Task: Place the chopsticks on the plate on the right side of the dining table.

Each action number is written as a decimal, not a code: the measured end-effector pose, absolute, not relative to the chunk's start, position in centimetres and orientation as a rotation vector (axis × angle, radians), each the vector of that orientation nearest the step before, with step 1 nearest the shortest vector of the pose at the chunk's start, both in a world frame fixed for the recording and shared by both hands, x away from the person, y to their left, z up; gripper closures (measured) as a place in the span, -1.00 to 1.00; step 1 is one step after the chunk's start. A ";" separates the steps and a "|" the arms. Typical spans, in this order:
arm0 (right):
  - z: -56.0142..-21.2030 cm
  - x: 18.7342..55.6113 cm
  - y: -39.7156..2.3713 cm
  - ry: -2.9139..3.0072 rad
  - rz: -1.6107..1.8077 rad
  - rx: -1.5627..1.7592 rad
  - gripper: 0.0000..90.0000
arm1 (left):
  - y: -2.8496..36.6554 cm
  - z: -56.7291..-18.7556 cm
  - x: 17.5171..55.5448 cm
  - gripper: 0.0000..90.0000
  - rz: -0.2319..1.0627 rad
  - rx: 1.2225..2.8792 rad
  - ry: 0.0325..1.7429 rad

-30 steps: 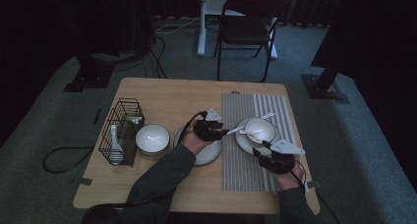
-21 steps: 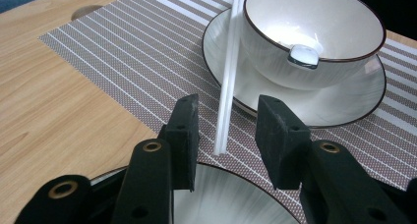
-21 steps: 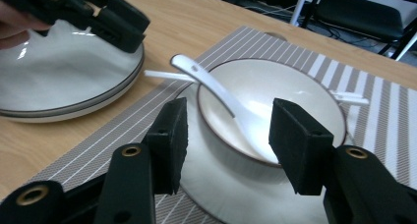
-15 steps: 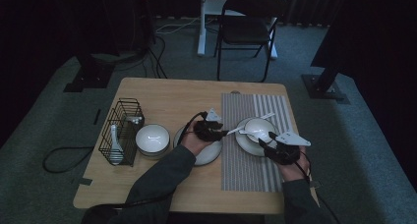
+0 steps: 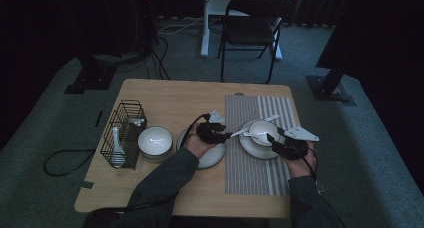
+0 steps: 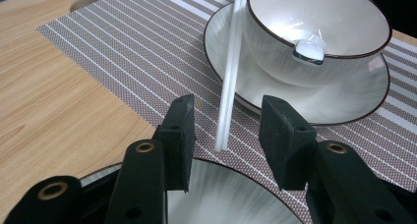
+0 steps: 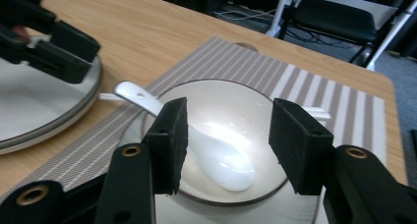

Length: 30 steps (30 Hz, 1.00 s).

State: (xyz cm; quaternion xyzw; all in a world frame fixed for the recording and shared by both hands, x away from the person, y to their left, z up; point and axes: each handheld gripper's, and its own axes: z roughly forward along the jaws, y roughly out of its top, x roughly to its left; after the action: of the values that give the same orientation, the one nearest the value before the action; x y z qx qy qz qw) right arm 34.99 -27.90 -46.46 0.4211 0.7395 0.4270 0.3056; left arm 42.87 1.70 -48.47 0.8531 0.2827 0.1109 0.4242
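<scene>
Left gripper (image 6: 226, 130), jaws just opening, frees chopsticks (image 6: 231, 71) propped on the bowl (image 5: 262, 130); right gripper (image 7: 228, 150) hovers agape. Thin, stiff, slick: best pinched mid-length.

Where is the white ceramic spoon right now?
In the right gripper view, the white ceramic spoon lies in the white bowl on the striped placemat, handle toward the left gripper.

Dark grey-green sleeves (image 5: 165, 175), black fingers (image 6: 179, 130) with brass-ringed screw holes, grey three-cornered plates (image 5: 301, 133).
</scene>
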 end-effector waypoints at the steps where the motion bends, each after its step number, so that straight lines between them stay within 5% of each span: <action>1: -46.4 35.1 -28.0 1.955 1.128 1.119 0.08 | 1.7 -48.5 42.9 0.29 0.278 2.133 0.707; 30: -46.3 39.4 -30.9 1.931 1.083 1.226 0.09 | 1.3 -48.8 42.9 0.27 0.269 2.139 0.712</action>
State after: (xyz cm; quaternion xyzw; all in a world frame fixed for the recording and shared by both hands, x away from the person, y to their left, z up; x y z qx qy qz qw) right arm 39.43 -30.87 -46.34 0.4620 0.7278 0.4080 0.3007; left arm 42.85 1.30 -48.84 0.8543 0.2841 0.1073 0.4219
